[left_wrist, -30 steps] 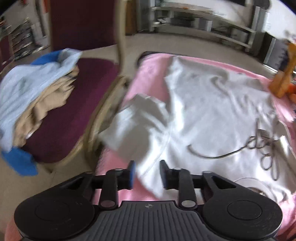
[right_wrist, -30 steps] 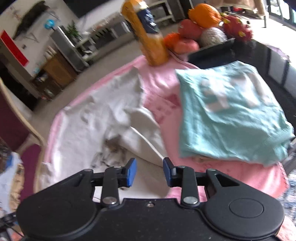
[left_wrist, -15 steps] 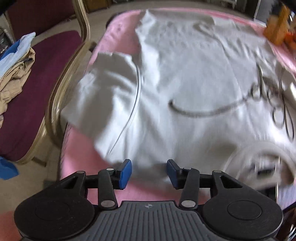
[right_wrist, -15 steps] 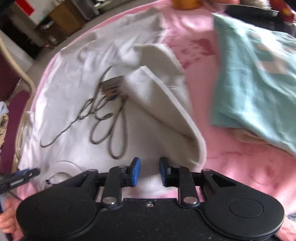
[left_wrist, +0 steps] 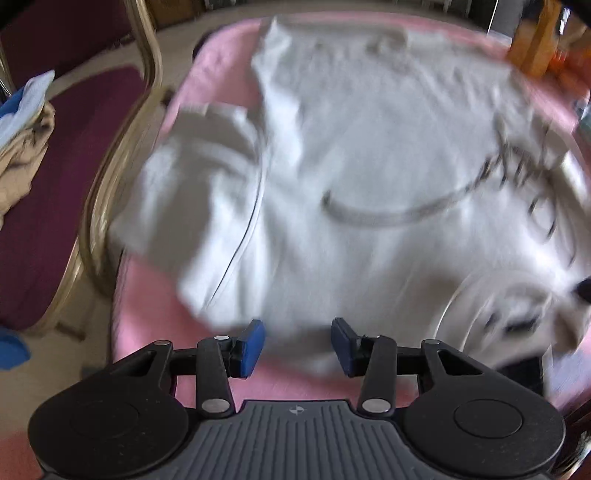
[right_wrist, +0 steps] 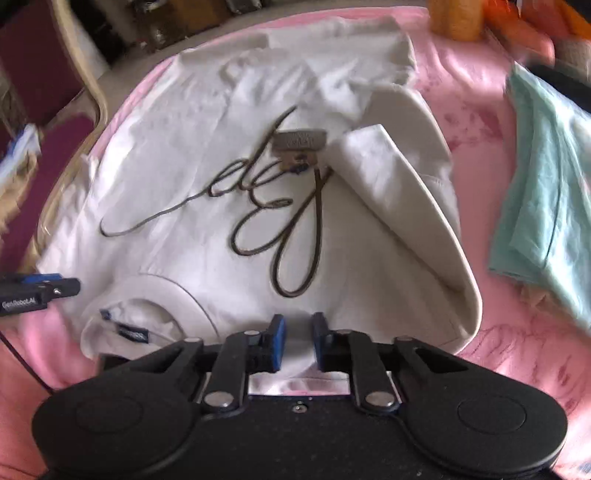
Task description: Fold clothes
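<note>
Starting over on the left, there's a maroon chair (left_wrist: 55,177) with a gold frame and a pile of blue and tan clothes (left_wrist: 22,122) dumped on the seat. Right next to it is my worktop, covered in a pink cloth (left_wrist: 147,295), and the white t-shirt (right_wrist: 221,155) is spread out flat on that, collar end closest to me, dark scribbly script print (right_wrist: 266,214) across the chest. My left tongs (left_wrist: 297,341) hang over the near hem by the shoulder with the jaws apart, nothing pinched, shirt edge just past the tips. My right tongs (right_wrist: 297,341) are down at the collar edge and the jaws are closing, with a bit of white fabric sitting between the blue pads (right_wrist: 279,343), though I can't tell if they're actually biting yet. The shirt's right sleeve (right_wrist: 406,206) is already flipped in over the body. Further right sits a folded teal shirt (right_wrist: 546,192), and behind it something orange (right_wrist: 456,18), blurry.
</note>
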